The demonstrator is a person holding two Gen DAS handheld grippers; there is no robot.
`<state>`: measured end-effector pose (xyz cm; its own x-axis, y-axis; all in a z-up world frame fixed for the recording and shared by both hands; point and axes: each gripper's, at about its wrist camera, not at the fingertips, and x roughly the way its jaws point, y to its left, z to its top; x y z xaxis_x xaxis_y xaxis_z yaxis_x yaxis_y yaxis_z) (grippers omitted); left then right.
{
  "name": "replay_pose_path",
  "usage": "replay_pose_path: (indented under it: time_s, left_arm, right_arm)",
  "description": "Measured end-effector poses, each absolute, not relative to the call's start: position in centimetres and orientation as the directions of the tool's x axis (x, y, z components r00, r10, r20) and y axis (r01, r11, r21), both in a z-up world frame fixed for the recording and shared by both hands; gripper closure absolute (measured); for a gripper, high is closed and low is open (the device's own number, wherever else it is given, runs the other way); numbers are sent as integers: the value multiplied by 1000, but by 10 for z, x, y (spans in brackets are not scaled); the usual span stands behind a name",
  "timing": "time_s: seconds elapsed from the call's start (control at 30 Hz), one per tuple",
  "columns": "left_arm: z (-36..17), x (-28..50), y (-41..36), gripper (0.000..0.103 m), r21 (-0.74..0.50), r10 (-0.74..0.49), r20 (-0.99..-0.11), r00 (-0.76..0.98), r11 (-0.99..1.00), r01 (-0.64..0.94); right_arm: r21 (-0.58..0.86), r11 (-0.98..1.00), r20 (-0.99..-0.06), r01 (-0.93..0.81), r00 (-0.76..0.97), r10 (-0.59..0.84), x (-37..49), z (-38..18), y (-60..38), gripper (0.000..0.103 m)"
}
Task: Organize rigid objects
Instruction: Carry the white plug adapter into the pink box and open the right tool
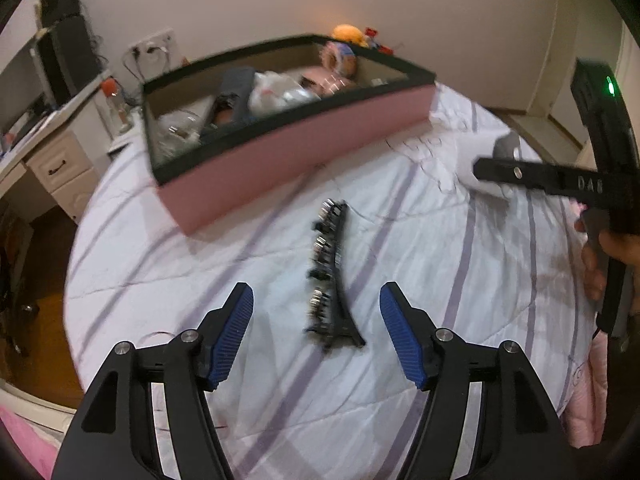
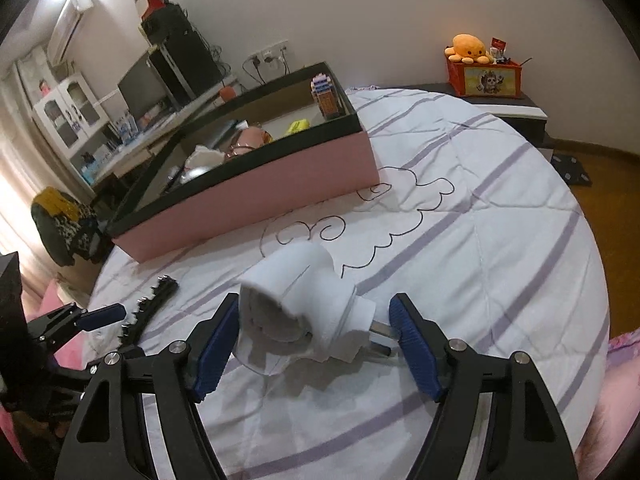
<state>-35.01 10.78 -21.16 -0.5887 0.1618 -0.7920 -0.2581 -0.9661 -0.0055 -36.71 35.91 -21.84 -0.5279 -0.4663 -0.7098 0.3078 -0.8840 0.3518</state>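
A black studded hair clip [image 1: 334, 272] lies on the striped quilt just ahead of my left gripper [image 1: 317, 292], whose blue pads stand wide apart and touch nothing. It also shows in the right wrist view, hair clip [image 2: 154, 296] beside the left gripper [image 2: 120, 330]. My right gripper [image 2: 316, 308] has a white plug adapter [image 2: 296, 288] between its pads. The left pad is against the body and the metal prongs meet the right pad. The adapter [image 1: 476, 148] also shows in the left wrist view. A pink box with a black rim [image 2: 256, 200] sits beyond, holding several items.
The white quilt with purple stripes [image 2: 480, 240] covers the bed. The pink box [image 1: 288, 152] stands at its far side. A desk with drawers [image 1: 56, 164] and a monitor [image 2: 144, 88] are on the left. A red crate with an orange plush [image 2: 484, 76] is at the back right.
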Motion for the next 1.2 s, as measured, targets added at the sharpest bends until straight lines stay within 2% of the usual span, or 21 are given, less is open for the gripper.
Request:
replay_pose_path:
  time_s: [0.1,0.2,0.27,0.33,0.47,0.5,0.57,0.63,0.7,0.73,0.77,0.83,1.0,1.2]
  left_arm:
    - [-188,-349,90,39,-67,210,-738,-641,-968,-241]
    - [-174,-363,74,39,-32,134,-726,-675,-986,-162]
    - [-170,-375,60,39,-70,124,-720,-683,-992,-107]
    - [-169,-389,45,38,-106,112,-725,-680,-993,-51]
    - [-177,-417,24,36,-91,33,-765,-643,-994,57]
    - [-179,-424,20,32,-117,55,-773,-632,-991,58]
    - [-179,-432,19,32,-152,84,-769,-634,-987,53]
    - [-180,-440,22,37,-110,39,-776,-630,-991,75]
    - [-186,-451,26,51,-105,53,-797,-602,-993,52]
    - [-189,-454,27,69,-112,64,-802,-594,-993,45]
    - [-192,-458,29,81,-110,67,-809,-584,-993,37]
    - [-195,-462,34,86,-37,3,-809,-588,-998,46]
    - [-198,-462,37,85,12,-24,-798,-602,-1000,24]
    - [-196,-462,34,85,15,-23,-798,-602,-1000,18]
  right_arm:
    - [359,-879,-702,315,-529,-477,-366,-216,358,28]
    - [353,-880,-708,317,-525,-473,-367,-217,356,28]
    - [355,-879,-709,319,-521,-475,-368,-219,355,28]
    - [358,-877,-708,320,-520,-478,-368,-219,356,28]
    - [359,-875,-708,324,-517,-481,-369,-220,355,28]
    - [357,-876,-709,325,-517,-481,-370,-220,355,28]
    - [354,-877,-708,325,-519,-478,-370,-220,354,28]
    - [347,-882,-708,318,-528,-469,-369,-218,353,28]
    - [340,-884,-707,320,-533,-465,-371,-216,353,28]
    - [339,-885,-706,320,-535,-464,-372,-215,354,28]
    - [338,-884,-705,322,-535,-464,-373,-215,353,28]
    - [335,-885,-702,323,-540,-464,-375,-213,354,28]
    - [320,-892,-692,320,-564,-451,-380,-207,356,28]
    - [309,-893,-658,326,-604,-449,-386,-187,358,28]
